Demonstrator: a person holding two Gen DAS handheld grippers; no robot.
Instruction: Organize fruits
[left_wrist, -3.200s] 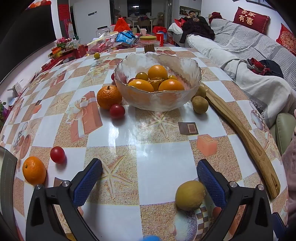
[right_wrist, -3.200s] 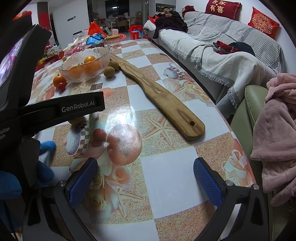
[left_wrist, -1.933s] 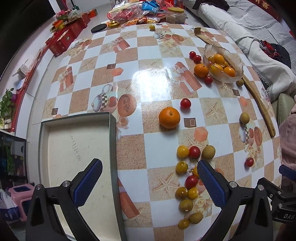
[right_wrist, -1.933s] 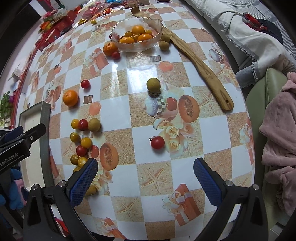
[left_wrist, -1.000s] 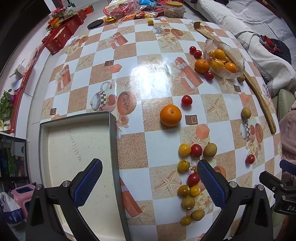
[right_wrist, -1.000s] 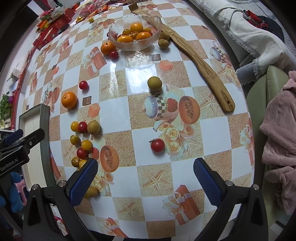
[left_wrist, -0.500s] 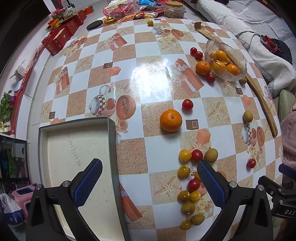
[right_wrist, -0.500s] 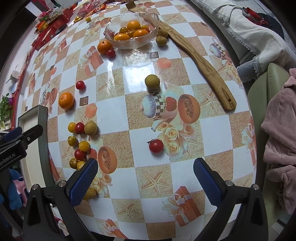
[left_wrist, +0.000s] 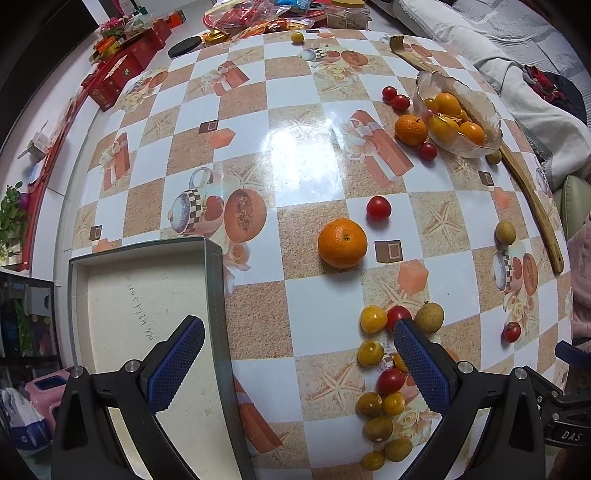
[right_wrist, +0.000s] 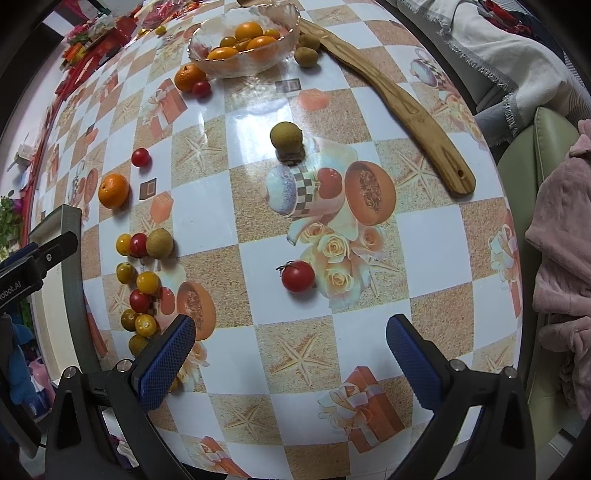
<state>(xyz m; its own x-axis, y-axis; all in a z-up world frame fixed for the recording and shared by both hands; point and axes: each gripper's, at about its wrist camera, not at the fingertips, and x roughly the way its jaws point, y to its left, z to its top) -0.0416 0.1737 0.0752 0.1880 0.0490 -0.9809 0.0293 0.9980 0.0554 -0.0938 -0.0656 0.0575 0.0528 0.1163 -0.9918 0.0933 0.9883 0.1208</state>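
Fruit lies scattered on a patterned tablecloth. A glass bowl (left_wrist: 476, 144) (right_wrist: 210, 61) holds several oranges at the far right. An orange (left_wrist: 342, 242) (right_wrist: 113, 191) lies mid-table with a red tomato (left_wrist: 378, 207) beyond it. A cluster of yellow, red and brown small fruits (left_wrist: 384, 387) (right_wrist: 142, 273) lies near the front. A lone tomato (right_wrist: 298, 276) and a brown fruit (right_wrist: 286, 136) lie apart. My left gripper (left_wrist: 297, 363) is open, high above the tray's edge. My right gripper (right_wrist: 290, 358) is open and empty above the table's near edge.
An empty tray with a dark rim (left_wrist: 212, 295) (right_wrist: 70, 266) sits at the front left. A long wooden spatula (left_wrist: 535, 199) (right_wrist: 402, 103) lies by the bowl. Red boxes and packets (left_wrist: 125, 62) crowd the far side. A sofa with blankets (right_wrist: 517, 44) stands to the right.
Both grippers rose from close to the table to a high overview, then dropped slightly nearer over the last second. Both stayed open and empty.
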